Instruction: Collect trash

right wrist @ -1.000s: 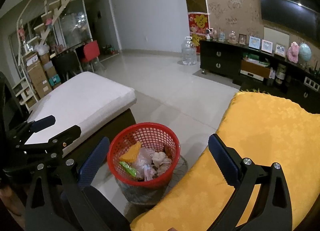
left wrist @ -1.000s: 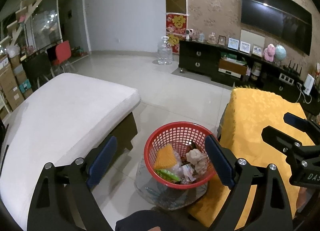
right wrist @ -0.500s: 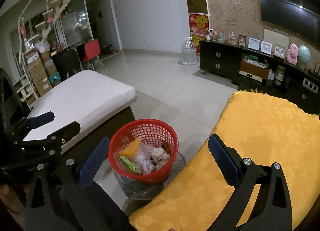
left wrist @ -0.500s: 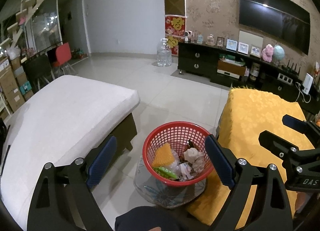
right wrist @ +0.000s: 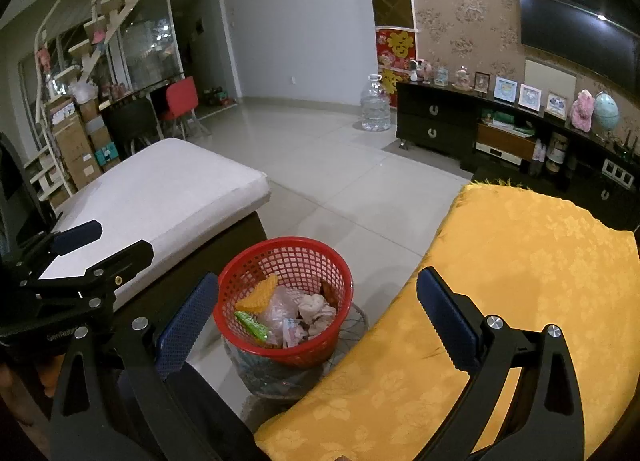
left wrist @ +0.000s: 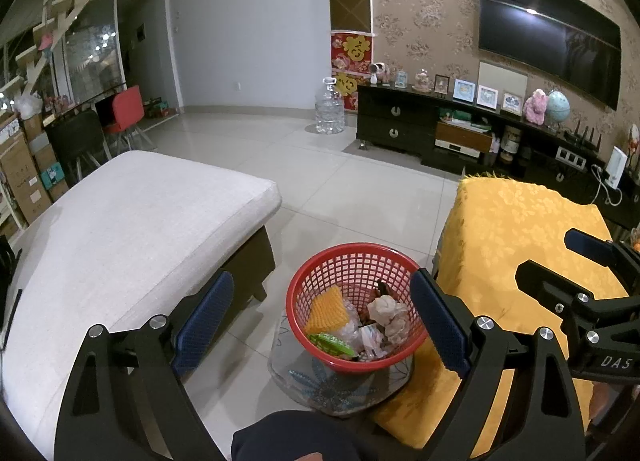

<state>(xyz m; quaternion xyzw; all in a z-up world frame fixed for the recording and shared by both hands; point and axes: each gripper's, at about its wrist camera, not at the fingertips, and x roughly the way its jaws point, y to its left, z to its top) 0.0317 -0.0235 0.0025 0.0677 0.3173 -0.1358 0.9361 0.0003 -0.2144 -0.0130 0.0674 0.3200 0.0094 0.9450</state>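
Observation:
A red mesh basket (left wrist: 320, 281) stands on a low glass stool on the floor between a white cushioned bench and a yellow-covered table; it also shows in the right wrist view (right wrist: 248, 261). It holds trash: an orange wafer-like piece (left wrist: 325, 311), a green wrapper (left wrist: 332, 342), crumpled tissue (left wrist: 386, 313) and clear plastic. My left gripper (left wrist: 320, 325) is open and empty, above and in front of the basket. My right gripper (right wrist: 316, 313) is open and empty, hovering beside it over the table edge.
The white cushioned bench (left wrist: 120, 229) lies left. The yellow-covered table (right wrist: 520, 261) lies right. A dark TV cabinet (left wrist: 440, 133) with frames and ornaments lines the far wall. A large water bottle (left wrist: 329, 107) stands on the tiled floor. Chairs and boxes stand far left.
Both grippers have drifted slightly; the view has tilted up a little, so the basket sits a bit lower in the frames. Both stay open and empty.

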